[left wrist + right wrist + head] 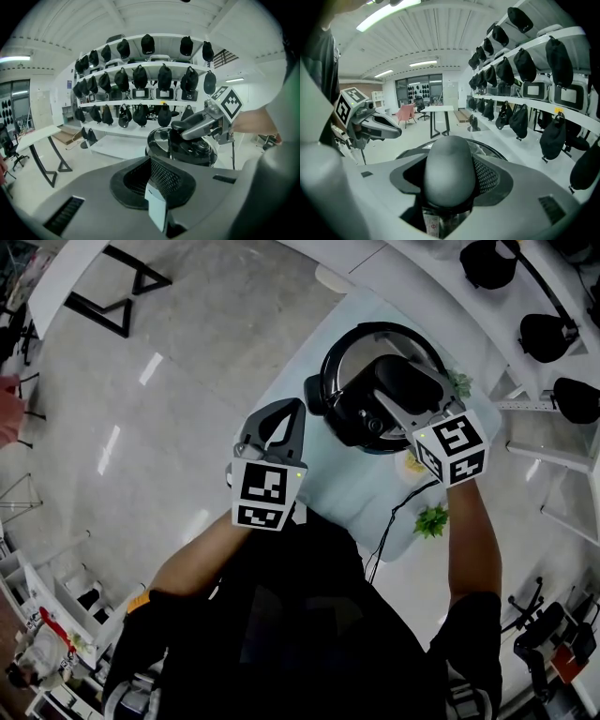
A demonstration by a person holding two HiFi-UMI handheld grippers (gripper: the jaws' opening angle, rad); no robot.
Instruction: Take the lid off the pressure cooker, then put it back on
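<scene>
The black pressure cooker [352, 418] stands on a small pale table [328, 479], with its shiny lid [361, 348] resting on top. Over the lid, my right gripper [386, 381] is shut on the grey lid handle [447, 173], which fills the space between its jaws. In the left gripper view the cooker [185, 150] sits ahead with the right gripper [187, 129] on its top. My left gripper [293, 412] hangs just left of the cooker, apart from it, jaws closed together with nothing between them.
Curved white shelves [154, 101] hung with several black caps and bags ring the far side. A small green plant [431, 519], a second plant [459, 382] and a black cable [394, 512] lie on the table. A white desk on black legs [103, 277] stands far left.
</scene>
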